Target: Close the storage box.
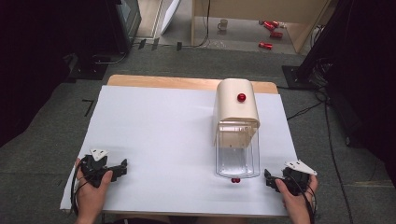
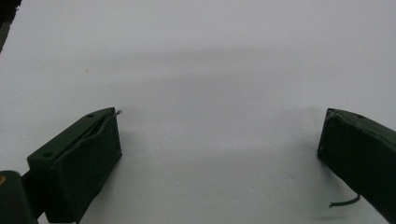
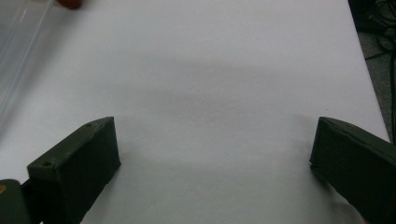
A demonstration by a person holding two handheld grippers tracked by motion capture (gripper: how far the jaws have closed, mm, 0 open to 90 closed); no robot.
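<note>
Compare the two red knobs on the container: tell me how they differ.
The top knob sits on the cream lid, far from the person; the front knob sits low on the clear drawer at its near end. The top knob shows as a full round ball; the front knob is partly hidden under the drawer's edge. The front knob lies nearer the right gripper. Both are red, glossy and small.

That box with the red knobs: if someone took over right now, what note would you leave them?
Left gripper: open, holding nothing, low over the white sheet near the front left.
Right gripper: open, holding nothing, front right, just right of the box.
Box: right of centre, cream cover at the back, clear part toward the person, one red knob on top, another at the near end.
Done: nothing visible. Left: apparently everything; box untouched.
</note>
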